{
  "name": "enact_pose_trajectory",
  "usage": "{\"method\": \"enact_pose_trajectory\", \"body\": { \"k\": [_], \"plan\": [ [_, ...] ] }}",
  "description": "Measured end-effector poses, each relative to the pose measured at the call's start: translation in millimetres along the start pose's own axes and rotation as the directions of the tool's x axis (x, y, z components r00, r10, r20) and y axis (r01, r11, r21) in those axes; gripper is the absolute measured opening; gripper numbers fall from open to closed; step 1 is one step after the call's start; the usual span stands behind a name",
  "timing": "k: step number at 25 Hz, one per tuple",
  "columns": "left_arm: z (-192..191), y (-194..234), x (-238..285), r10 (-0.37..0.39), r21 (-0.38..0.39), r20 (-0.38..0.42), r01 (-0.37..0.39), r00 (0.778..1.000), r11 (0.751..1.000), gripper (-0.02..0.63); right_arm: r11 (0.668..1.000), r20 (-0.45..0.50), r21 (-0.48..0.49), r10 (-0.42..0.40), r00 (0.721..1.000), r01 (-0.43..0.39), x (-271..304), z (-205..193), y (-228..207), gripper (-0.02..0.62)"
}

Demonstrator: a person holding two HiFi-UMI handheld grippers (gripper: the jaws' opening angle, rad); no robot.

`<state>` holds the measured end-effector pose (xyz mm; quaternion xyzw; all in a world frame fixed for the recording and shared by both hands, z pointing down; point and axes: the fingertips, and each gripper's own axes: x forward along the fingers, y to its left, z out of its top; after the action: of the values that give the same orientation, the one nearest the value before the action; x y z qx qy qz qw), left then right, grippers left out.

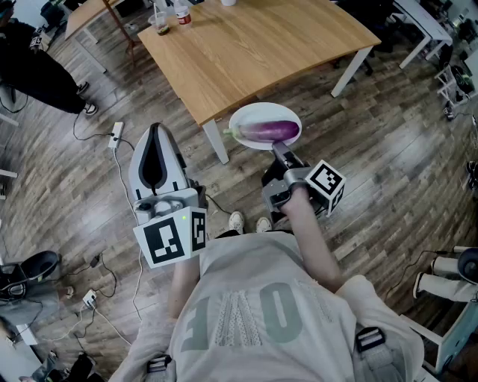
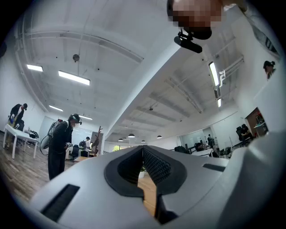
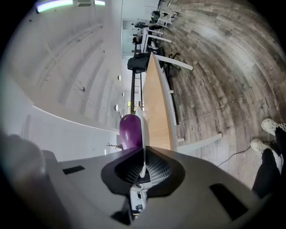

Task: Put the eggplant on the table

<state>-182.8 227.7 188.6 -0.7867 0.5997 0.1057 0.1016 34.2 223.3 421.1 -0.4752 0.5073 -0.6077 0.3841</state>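
A purple eggplant point(image 1: 270, 131) lies on a white plate point(image 1: 246, 117) held in the air just off the near corner of the wooden table point(image 1: 254, 52). My right gripper point(image 1: 278, 152) is shut on the plate's near rim. In the right gripper view the plate point(image 3: 142, 127) shows edge-on between the pads, with the eggplant point(image 3: 130, 131) on its left and the table point(image 3: 156, 112) beyond. My left gripper point(image 1: 154, 138) is to the left, over the floor, tilted upward; its fingertips meet with nothing between them point(image 2: 143, 150).
A bottle point(image 1: 181, 13) and a cup point(image 1: 160, 24) stand at the table's far left corner. Cables and a power strip point(image 1: 116, 136) lie on the floor at left. A person in black point(image 1: 37, 67) stands at upper left. Chairs and desks line the right side.
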Motion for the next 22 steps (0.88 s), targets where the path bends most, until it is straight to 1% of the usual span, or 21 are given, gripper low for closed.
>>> {"method": "enact_pose_trajectory", "body": {
  "k": [7,10,22],
  "plan": [
    [-3.4,-4.9,-3.1,0.010,0.004,-0.006,-0.010,1.000,1.000,0.009,1.000,-0.012,-0.002,-0.003,1.000,0.003,-0.2,3.2,-2.8,0.026],
    [-4.7,-4.2,-4.9,0.022,0.006,-0.009,-0.022,1.000,1.000,0.009,1.000,-0.009,-0.012,0.007,1.000,-0.007,0.2,5.8,-2.7,0.026],
    [-8.9,-30.5,-0.9,0.074,0.026,-0.009,-0.073,0.997,0.997,0.009,1.000,-0.017,-0.022,0.006,1.000,-0.006,1.4,49.4,-4.1,0.026]
  ]
}}
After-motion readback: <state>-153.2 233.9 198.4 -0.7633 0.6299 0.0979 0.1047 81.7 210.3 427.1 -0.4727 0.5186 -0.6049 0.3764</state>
